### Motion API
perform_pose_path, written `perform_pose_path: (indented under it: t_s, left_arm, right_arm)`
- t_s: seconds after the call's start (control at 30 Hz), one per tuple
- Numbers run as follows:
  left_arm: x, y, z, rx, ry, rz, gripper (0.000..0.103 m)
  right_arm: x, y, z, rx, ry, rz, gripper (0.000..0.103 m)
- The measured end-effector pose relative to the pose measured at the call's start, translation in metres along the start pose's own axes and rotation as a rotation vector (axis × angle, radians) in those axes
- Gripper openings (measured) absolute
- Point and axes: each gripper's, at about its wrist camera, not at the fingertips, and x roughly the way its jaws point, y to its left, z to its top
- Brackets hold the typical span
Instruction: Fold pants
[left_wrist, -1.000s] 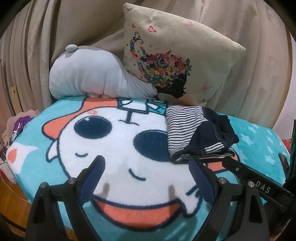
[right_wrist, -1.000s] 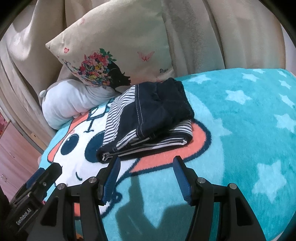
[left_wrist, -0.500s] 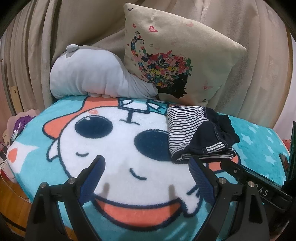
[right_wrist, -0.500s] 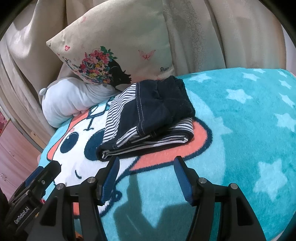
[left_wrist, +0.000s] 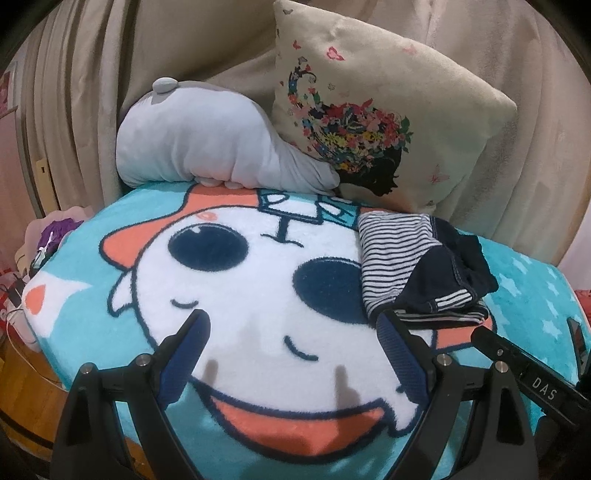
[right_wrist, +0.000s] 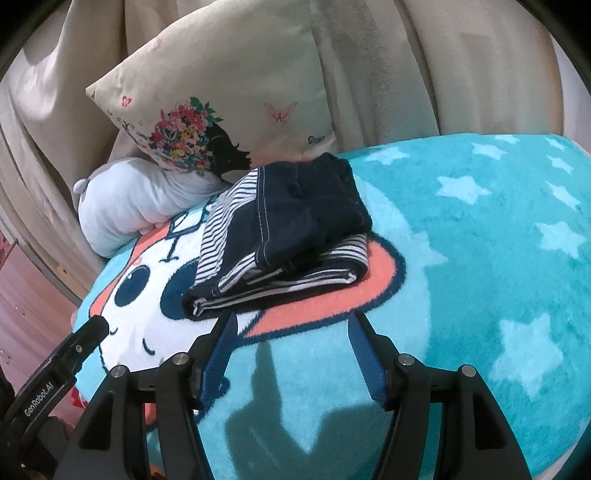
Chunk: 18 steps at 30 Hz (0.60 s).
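The folded pants (left_wrist: 417, 273), navy with white-striped panels, lie in a compact stack on the turquoise cartoon blanket (left_wrist: 240, 295). My left gripper (left_wrist: 291, 321) hovers over the white face print, to the left of the stack, open with nothing between its blue pads. My right gripper (right_wrist: 292, 319) sits just short of the near edge of the pants (right_wrist: 288, 225), open and holding nothing. A black finger (left_wrist: 517, 365) of the right gripper shows at the lower right of the left wrist view. A finger (right_wrist: 74, 347) of the left one shows at the lower left of the right wrist view.
A cream floral pillow (left_wrist: 369, 122) and a grey plush cushion (left_wrist: 207, 147) lean against beige curtains (right_wrist: 424, 66) behind the blanket (right_wrist: 480, 258). Beyond the left edge are wooden flooring (left_wrist: 22, 387) and purple clutter (left_wrist: 55, 229).
The right jaws have spread slightly wider. The pants and both grippers are where they were.
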Motion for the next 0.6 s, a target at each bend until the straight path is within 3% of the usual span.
perform_pose_path:
  t_s: [0.6]
  left_arm:
    - [0.0061, -0.0022, -0.0040, 0.023, 0.044, 0.018, 0.091]
  right_arm:
    - [0.0013, 0.0041, -0.0048, -0.012, 0.016, -0.003, 0.067]
